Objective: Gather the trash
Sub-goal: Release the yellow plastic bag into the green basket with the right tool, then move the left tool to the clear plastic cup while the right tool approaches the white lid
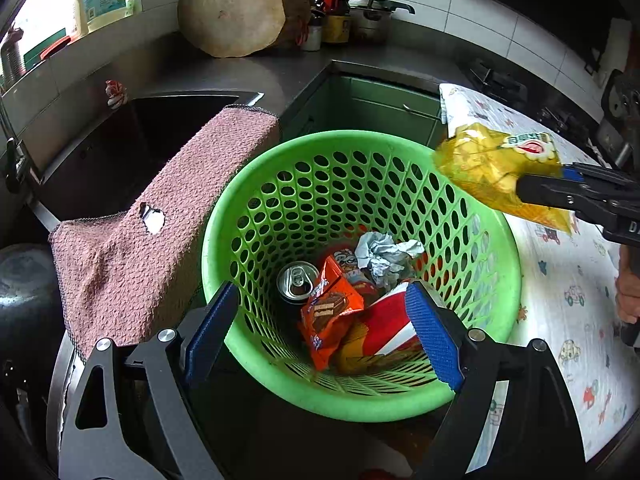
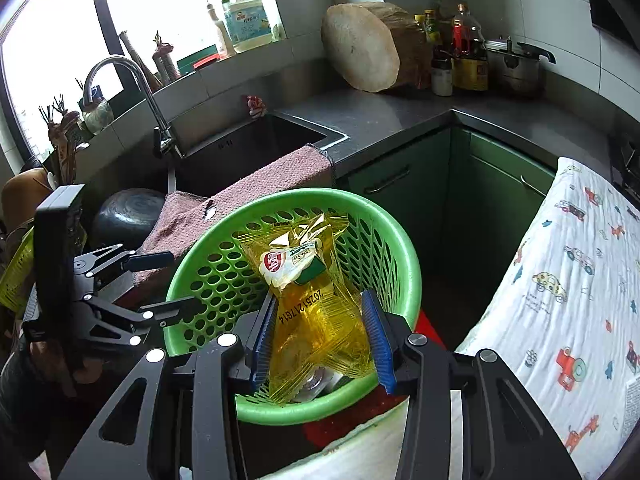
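Observation:
A green perforated trash basket (image 1: 496, 280) stands on the floor. It holds a drink can (image 1: 297, 280), an orange snack wrapper (image 1: 332, 312), a crumpled paper ball (image 1: 384, 256) and a red and white wrapper (image 1: 390, 326). My left gripper (image 1: 320, 336) is open and empty over the basket's near rim. My right gripper (image 2: 322, 340) is shut on a yellow transparent wrapper (image 2: 312, 304) and holds it above the basket (image 2: 404, 248). The yellow wrapper also shows in the left wrist view (image 1: 492, 164), over the basket's right rim.
A pink towel (image 1: 152, 240) hangs over the sink (image 1: 120, 152) edge, left of the basket. A table with a printed white cloth (image 1: 568, 272) is to the right. Green cabinets (image 2: 440, 192) stand behind. A round wooden block (image 1: 232, 12), bottles and a pot sit on the counter.

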Demonstrator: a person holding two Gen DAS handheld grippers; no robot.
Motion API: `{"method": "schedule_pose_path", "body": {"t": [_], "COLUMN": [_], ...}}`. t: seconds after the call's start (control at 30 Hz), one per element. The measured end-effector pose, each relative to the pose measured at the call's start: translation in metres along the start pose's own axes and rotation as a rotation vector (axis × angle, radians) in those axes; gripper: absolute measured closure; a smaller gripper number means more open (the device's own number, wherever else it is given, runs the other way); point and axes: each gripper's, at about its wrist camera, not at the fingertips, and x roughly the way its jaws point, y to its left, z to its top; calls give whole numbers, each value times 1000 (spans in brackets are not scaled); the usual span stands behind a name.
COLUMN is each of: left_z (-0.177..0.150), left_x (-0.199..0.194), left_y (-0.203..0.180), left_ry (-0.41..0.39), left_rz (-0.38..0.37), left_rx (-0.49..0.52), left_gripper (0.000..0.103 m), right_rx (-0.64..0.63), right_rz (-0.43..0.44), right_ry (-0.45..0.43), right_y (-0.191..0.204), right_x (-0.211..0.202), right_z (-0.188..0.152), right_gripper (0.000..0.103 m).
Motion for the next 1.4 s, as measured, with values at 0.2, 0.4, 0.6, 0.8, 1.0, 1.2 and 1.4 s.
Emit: {"method": "schedule_pose_path", "body": {"t": [0.2, 0.4, 0.6, 0.8, 1.0, 1.2, 1.4], "left_z": [-6, -10, -8, -8, -8, -6, -4], "left_x": [-1, -2, -6, -11, -14, -16, -21], "left_y": [8, 10, 0, -18, -47, -84, -122], "left_ry": [6, 7, -6, -17, -22, -26, -44], "left_rz": [1, -2, -25, -50, -89, -137, -180], "left_rx": [-23, -32, -26, 0, 40, 95, 144], "left_gripper": [18, 18, 18, 18, 18, 18, 10], "right_rx": [42, 28, 46, 102, 176, 248, 315], "right_rz": [-3, -24, -50, -95, -166, -303, -477], "right_ry": [25, 23, -7, -46, -63, -73, -65], "right_y": [1, 2, -6, -22, -44, -77, -116], "right_x": [26, 17, -22, -73, -123, -176, -227], "right_z": [5, -1, -18, -52, -100, -154, -212], "right_gripper": [30, 29, 26, 17, 13, 11, 10]}}
